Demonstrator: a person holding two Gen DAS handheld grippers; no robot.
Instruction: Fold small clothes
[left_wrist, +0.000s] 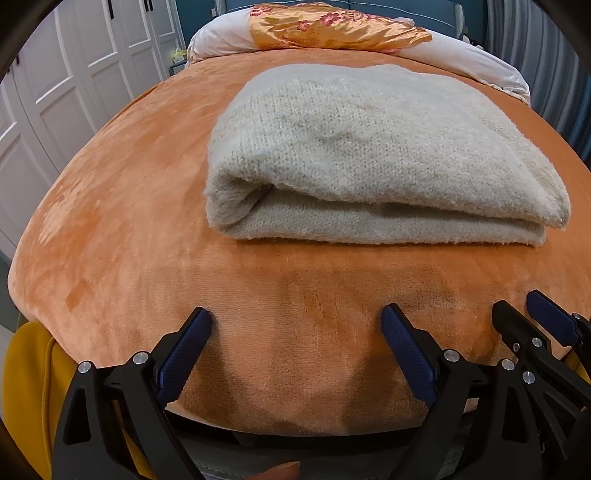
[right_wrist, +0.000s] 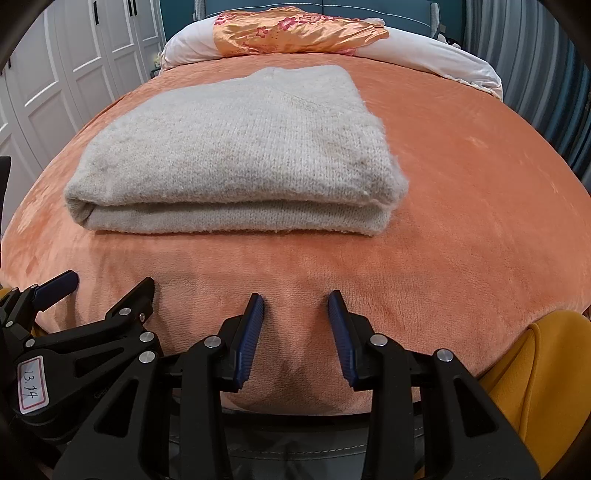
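A cream knitted garment (left_wrist: 369, 158) lies folded into a thick rectangle on the orange blanket (left_wrist: 147, 221); in the right wrist view the same garment (right_wrist: 240, 158) sits centre-left. My left gripper (left_wrist: 297, 314) hovers over the blanket in front of the fold, jaws spread wide with nothing between them. My right gripper (right_wrist: 295, 297) is beside it, jaws partly apart and empty, also short of the garment. Each gripper shows in the other's view: the right gripper (left_wrist: 521, 308) at the lower right, the left gripper (right_wrist: 110, 282) at the lower left.
An orange floral satin cloth (left_wrist: 332, 26) lies on a white pillow (left_wrist: 472, 59) at the bed's far end. White wardrobe doors (left_wrist: 74, 74) stand to the left. A yellow fabric (right_wrist: 535, 369) hangs at the bed's near edge.
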